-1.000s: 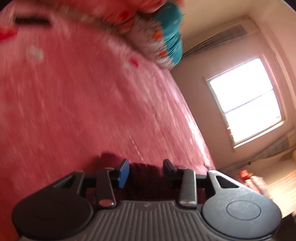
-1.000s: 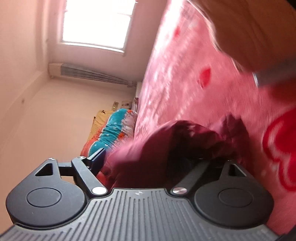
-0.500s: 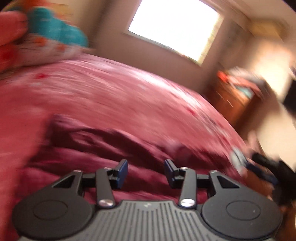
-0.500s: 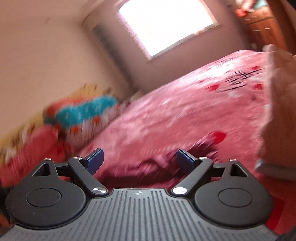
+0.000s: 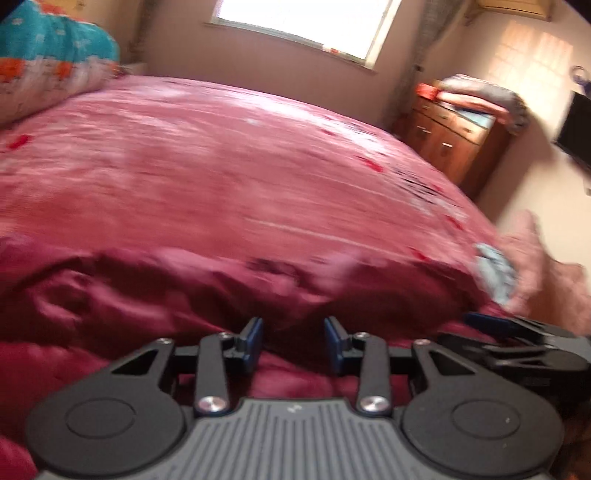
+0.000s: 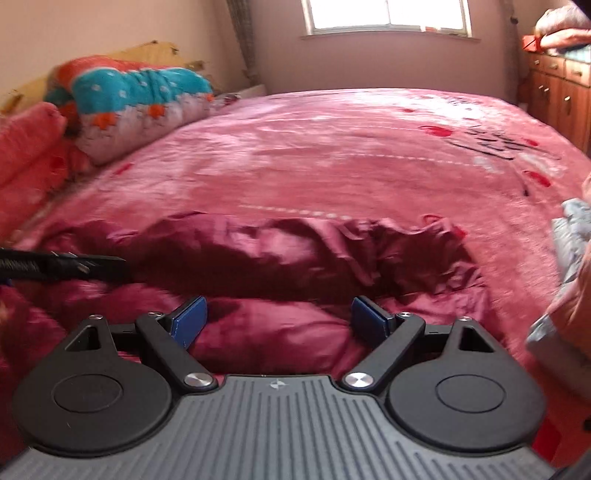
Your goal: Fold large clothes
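While the maroon garment (image 6: 295, 258) lies crumpled on the pink bed (image 6: 351, 155) just ahead of both tools, the right tool (image 6: 279, 319) hovers over it with jaws spread wide and empty, and the left tool (image 5: 293, 341) beside it gapes narrowly, gripping nothing

A bright window (image 6: 388, 14) lights pale walls, a pink-blanketed bed (image 6: 351, 155) and a wooden dresser (image 5: 458, 136).

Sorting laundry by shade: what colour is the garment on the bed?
Dark maroon garment, shiny, clearest in the right wrist view.
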Demonstrator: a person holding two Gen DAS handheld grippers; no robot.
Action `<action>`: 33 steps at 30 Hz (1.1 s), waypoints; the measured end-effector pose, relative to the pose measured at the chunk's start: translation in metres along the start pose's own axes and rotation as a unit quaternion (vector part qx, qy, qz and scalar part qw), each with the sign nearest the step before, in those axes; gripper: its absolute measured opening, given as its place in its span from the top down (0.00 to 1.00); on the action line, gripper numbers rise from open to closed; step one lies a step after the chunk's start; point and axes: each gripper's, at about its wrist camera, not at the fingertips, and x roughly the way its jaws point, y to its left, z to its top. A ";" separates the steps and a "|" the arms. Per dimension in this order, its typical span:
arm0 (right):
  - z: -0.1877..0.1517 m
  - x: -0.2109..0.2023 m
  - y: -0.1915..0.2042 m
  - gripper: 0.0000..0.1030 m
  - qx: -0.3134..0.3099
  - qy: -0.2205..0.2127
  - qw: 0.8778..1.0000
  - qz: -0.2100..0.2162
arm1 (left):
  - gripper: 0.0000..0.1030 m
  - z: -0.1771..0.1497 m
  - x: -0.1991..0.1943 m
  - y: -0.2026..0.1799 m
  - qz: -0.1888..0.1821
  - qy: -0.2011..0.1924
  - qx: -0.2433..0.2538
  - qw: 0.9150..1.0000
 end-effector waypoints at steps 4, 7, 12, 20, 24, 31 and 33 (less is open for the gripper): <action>-0.006 0.012 -0.024 0.00 0.027 0.003 1.000 -0.008 | 0.67 0.000 0.001 0.034 0.046 -0.034 -0.015 0.998; -0.005 0.022 -0.032 0.00 0.033 -0.006 0.999 -0.042 | 0.65 -0.004 0.000 0.054 0.081 -0.063 -0.023 0.994; -0.009 0.031 -0.047 0.00 0.063 -0.007 0.995 -0.072 | 0.64 -0.014 0.008 0.074 0.092 -0.079 -0.057 0.991; -0.018 0.040 -0.062 0.00 0.100 0.001 0.993 -0.064 | 0.56 -0.026 0.032 0.076 0.100 -0.082 -0.048 0.990; -0.025 0.036 -0.061 0.00 0.105 -0.003 0.993 -0.059 | 0.55 -0.028 0.039 0.084 0.093 -0.081 -0.062 0.990; -0.028 0.037 -0.057 0.00 0.099 -0.014 0.993 -0.062 | 0.54 -0.031 0.042 0.092 0.078 -0.084 -0.080 0.990; -0.029 0.036 -0.056 0.00 0.096 -0.016 0.993 -0.065 | 0.54 -0.030 0.044 0.091 0.081 -0.082 -0.078 0.990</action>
